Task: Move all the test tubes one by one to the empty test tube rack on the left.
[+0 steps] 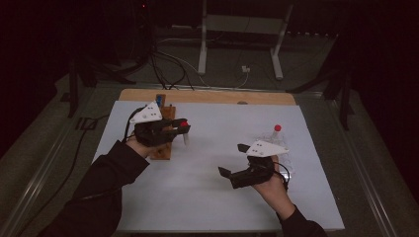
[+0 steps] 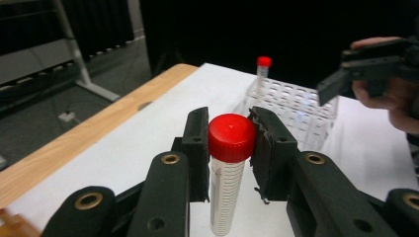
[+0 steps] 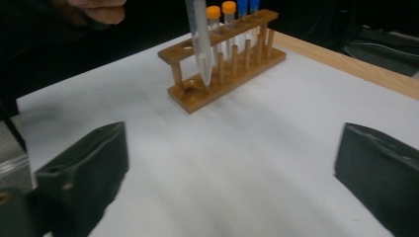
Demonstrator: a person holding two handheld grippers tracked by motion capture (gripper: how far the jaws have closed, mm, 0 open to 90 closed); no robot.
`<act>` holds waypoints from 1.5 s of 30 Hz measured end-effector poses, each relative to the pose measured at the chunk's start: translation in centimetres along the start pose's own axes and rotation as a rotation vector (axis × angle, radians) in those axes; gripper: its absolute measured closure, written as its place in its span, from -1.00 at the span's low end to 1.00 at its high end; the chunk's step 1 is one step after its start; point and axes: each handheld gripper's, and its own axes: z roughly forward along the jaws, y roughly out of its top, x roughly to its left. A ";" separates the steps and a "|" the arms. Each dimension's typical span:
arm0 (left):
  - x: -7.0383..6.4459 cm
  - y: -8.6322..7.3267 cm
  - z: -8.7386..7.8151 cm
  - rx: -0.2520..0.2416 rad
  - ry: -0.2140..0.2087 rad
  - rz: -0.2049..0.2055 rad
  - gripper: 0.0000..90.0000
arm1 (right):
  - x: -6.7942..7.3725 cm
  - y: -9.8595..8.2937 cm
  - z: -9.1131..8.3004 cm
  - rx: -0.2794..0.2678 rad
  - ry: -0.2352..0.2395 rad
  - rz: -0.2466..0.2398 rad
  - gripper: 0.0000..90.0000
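Red-capped tube [image 2: 228,173] sits clamped in my left gripper [image 2: 230,143], the jaws pressed against either side of its cap so the tube hangs upright below them, conical tip down. I'm holding it that way, I'd judge, so it can drop straight into a hole. In the high view it hangs just off the wooden rack [image 3: 225,64], on the side toward the table's middle, above the white sheet [image 1: 207,182]. That rack carries orange- and blue-capped tubes at its far end (the near holes look free). My right gripper [image 1: 236,160] waits with jaws wide apart, holding nothing, just in front of the clear plastic rack [image 2: 291,106], where another red-capped tube [image 2: 263,69] stands at the back. Between the two racks the sheet lies open, giving room to carry across; the wooden table edge [image 1: 207,96] runs behind.
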 end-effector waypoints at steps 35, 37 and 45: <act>7.3 -2.1 -4.5 0.008 0.288 -0.091 0.59 | 0.0 0.1 -0.3 -0.015 0.002 -0.008 -1.00; 7.4 -2.4 -4.4 0.010 0.290 -0.098 0.59 | 0.0 0.1 -0.3 -0.012 0.003 -0.007 -1.00; 7.7 -4.0 -3.9 0.023 0.297 -0.120 0.59 | -0.1 0.0 -0.3 -0.009 0.003 -0.007 -1.00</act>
